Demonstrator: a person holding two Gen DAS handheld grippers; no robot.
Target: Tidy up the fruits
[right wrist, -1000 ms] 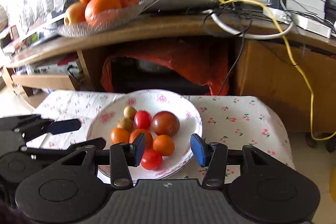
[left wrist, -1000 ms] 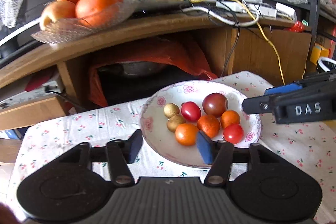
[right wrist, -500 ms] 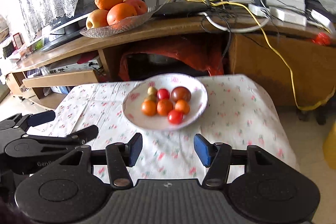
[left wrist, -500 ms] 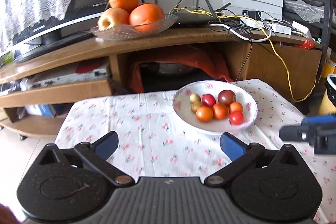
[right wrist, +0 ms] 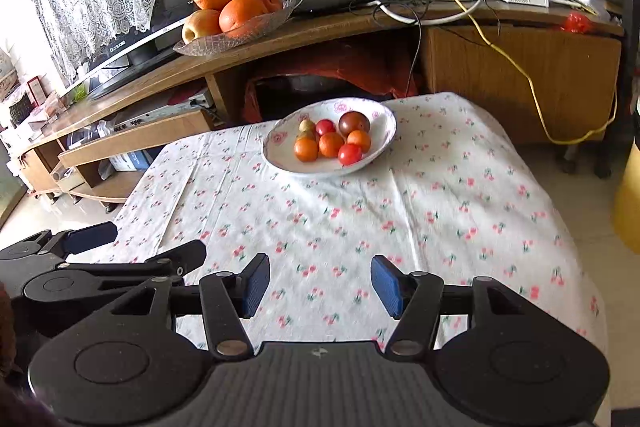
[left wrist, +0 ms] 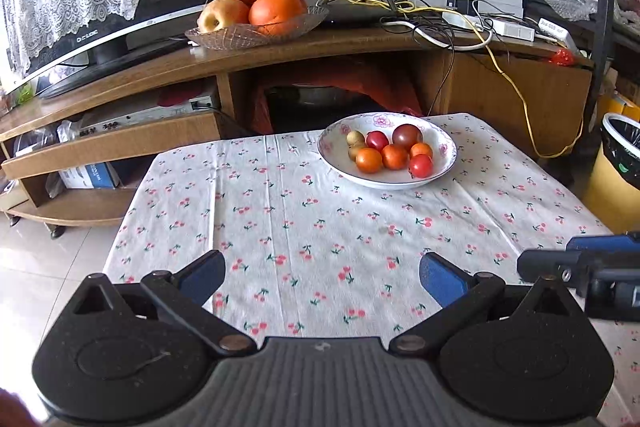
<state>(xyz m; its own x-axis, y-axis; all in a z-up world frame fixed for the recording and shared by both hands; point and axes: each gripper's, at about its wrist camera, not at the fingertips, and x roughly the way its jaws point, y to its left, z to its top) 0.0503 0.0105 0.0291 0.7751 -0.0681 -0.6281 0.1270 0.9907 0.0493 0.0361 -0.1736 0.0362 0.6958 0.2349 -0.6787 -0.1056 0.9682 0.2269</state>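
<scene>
We observed the cherry-print tablecloth [left wrist: 320, 235], then the floral plate [left wrist: 340, 163] of small fruits [left wrist: 394, 157] at its far side. Our left gripper [left wrist: 322, 277] stood fully open and empty; our right gripper [right wrist: 316, 285], just widening, held nothing.

A white cotton-looking tablecloth printed with small red cherries [left wrist: 320, 227] covers the table, matt and creased along its fold lines. Near its far edge sits a glossy white ceramic bowl with pink flowers [left wrist: 444, 151], holding smooth, shiny red and orange small fruits [left wrist: 394, 157]. The brown wooden TV stand [left wrist: 320, 45] has a dull varnished grain. On it, a clear textured glass dish [left wrist: 240, 37] carries dimpled-skinned oranges [left wrist: 276, 7]. The floor tiles [left wrist: 40, 267] gleam.
</scene>
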